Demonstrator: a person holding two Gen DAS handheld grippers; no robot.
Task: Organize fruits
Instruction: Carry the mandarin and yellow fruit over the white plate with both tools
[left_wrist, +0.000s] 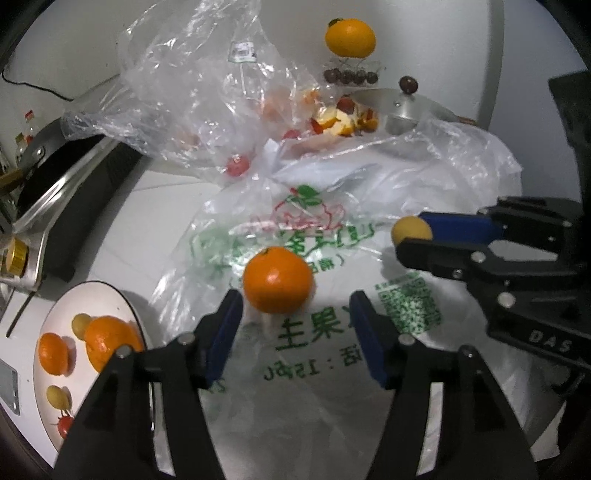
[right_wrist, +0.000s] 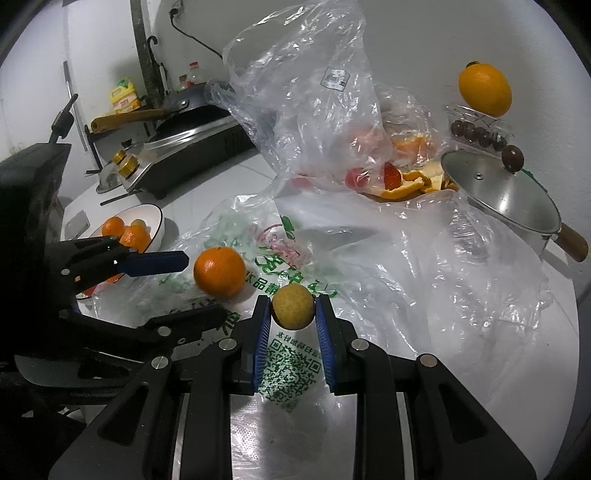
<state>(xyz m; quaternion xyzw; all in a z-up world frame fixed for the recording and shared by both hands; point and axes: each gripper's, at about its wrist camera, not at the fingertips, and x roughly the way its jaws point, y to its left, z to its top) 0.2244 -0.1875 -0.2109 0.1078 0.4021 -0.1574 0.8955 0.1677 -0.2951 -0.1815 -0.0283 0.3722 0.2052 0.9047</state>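
An orange (left_wrist: 277, 280) lies on a white printed plastic bag (left_wrist: 332, 350). My left gripper (left_wrist: 295, 310) is open, and the orange sits just at its fingertips, closer to the left pad (left_wrist: 223, 332), with a gap to the right pad. My right gripper (right_wrist: 293, 308) is shut on a small yellow fruit (right_wrist: 293, 306) and holds it just above the bag; from the left wrist view that fruit (left_wrist: 410, 229) shows at the right. A white bowl (left_wrist: 48, 325) at lower left holds two oranges, small yellow fruits and a cherry tomato.
A crumpled clear bag (right_wrist: 314, 110) with red tomatoes stands behind, with orange peels (right_wrist: 410, 184) beside it. A steel pot with a lid (right_wrist: 506, 195) is at the right. An orange (right_wrist: 485, 94) rests on a clear box of dark fruits. A stove with a pan (right_wrist: 192, 129) is at the left.
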